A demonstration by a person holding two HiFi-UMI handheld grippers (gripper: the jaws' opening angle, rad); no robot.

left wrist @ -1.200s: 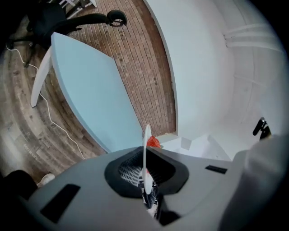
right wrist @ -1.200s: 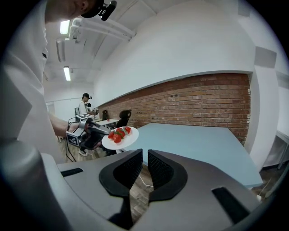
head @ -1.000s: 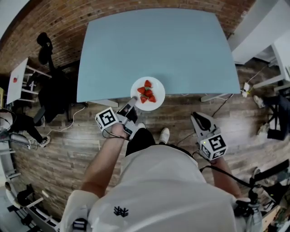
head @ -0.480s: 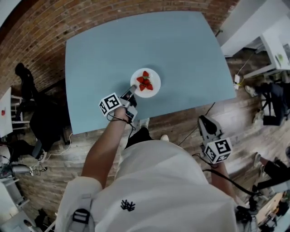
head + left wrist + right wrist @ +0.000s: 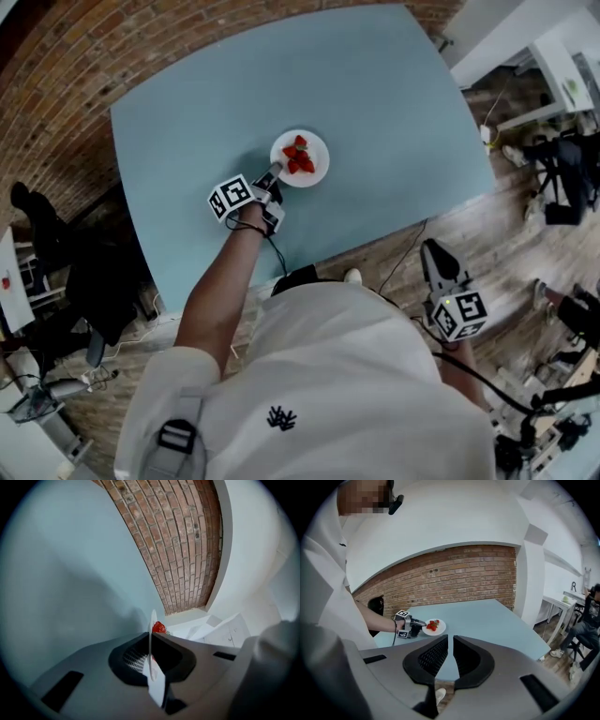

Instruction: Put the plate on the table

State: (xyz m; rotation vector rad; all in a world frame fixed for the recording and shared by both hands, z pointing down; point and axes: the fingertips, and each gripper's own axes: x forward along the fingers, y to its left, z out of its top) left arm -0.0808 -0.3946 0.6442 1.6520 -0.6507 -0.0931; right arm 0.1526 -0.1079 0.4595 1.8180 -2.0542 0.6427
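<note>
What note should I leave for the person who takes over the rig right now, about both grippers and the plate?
Left gripper: shut on the near rim of the white plate.
Right gripper: jaws nearly together, holding nothing, beyond the table's edge at the person's right side.
Plate: over the blue table, toward its near side, with strawberries on it. I cannot tell whether it already rests on the surface.
Done: plate is at the table.
Left: set it flat if needed, open the left jaws, draw back.
</note>
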